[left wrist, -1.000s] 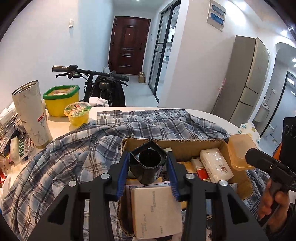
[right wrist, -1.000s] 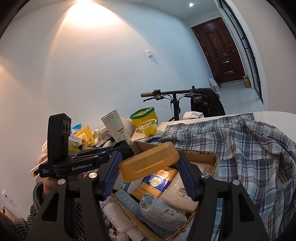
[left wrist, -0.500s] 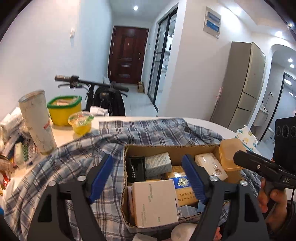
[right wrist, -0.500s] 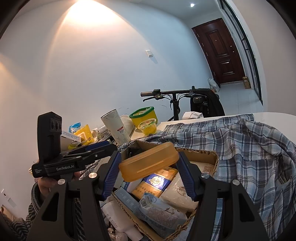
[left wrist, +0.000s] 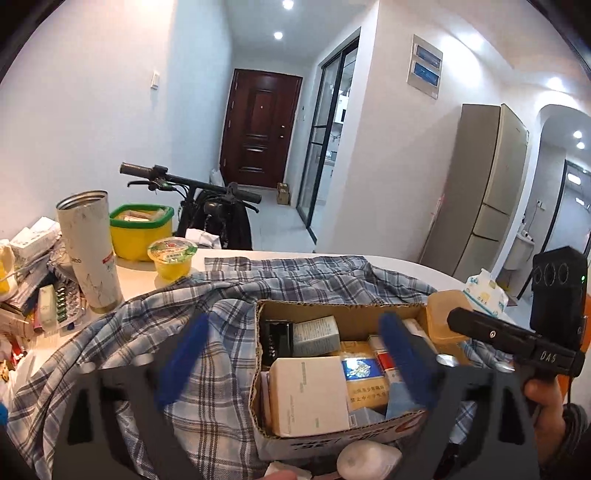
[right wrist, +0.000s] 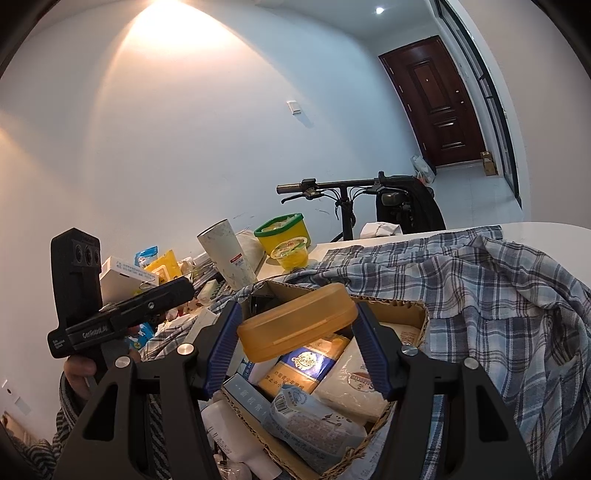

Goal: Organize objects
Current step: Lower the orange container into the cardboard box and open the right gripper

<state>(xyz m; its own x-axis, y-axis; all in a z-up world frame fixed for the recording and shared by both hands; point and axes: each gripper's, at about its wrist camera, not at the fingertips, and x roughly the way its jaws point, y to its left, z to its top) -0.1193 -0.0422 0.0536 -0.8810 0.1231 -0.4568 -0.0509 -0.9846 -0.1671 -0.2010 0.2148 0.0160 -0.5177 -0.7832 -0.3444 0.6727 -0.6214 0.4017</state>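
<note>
Two grippers work the brown cardboard box [left wrist: 340, 314]: the left gripper [left wrist: 291, 365] is opening, empty, above it, while the right gripper [right wrist: 295, 354] clamps a translucent orange plastic case [right wrist: 295, 325] between its fingers, probably next to be lowered inside.

A bicycle [left wrist: 207, 199] is parked beyond the table, a dark door [left wrist: 260, 127] is seen down the hall, and a tall cabinet [left wrist: 480, 192] is set against the wall.

From my feed I see white walls and a pale floor running down a hallway to a dark brown door [left wrist: 260, 127], with recessed ceiling lights [left wrist: 278, 35] glowing overhead. A black-framed glass door [left wrist: 325, 147] stands on the hallway's right, a tall beige refrigerator [left wrist: 480, 192] beyond it. A bicycle [left wrist: 207, 199] leans behind the white table [left wrist: 295, 254].
</note>
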